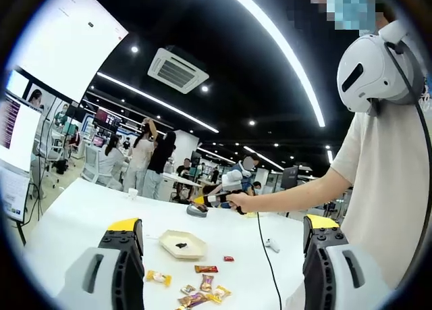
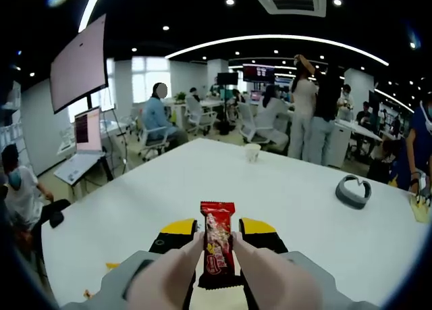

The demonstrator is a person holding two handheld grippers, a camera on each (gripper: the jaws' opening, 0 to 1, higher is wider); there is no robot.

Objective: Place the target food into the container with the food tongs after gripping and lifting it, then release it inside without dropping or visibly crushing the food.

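Note:
My right gripper (image 2: pixel 217 226) is shut on cream food tongs (image 2: pixel 177 273), and the tong tips pinch a red snack packet (image 2: pixel 217 246) held upright above the white table (image 2: pixel 202 182). In the left gripper view, a person's hand holds that right gripper (image 1: pixel 210 199) over the far side of the table. A beige octagonal tray (image 1: pixel 190 249) holding one small dark item sits in the middle of the table. My left gripper (image 1: pixel 223 223) is wide open, with nothing between its jaws.
Several loose snack packets (image 1: pixel 202 293) lie on the table in front of the tray, and a red one (image 1: pixel 206 269) is closest to it. A white controller (image 1: pixel 272 244) with a cable lies to the right. Farther off are a grey ring-shaped object (image 2: pixel 354 191) and a paper cup (image 2: pixel 252 152). People stand beyond the table.

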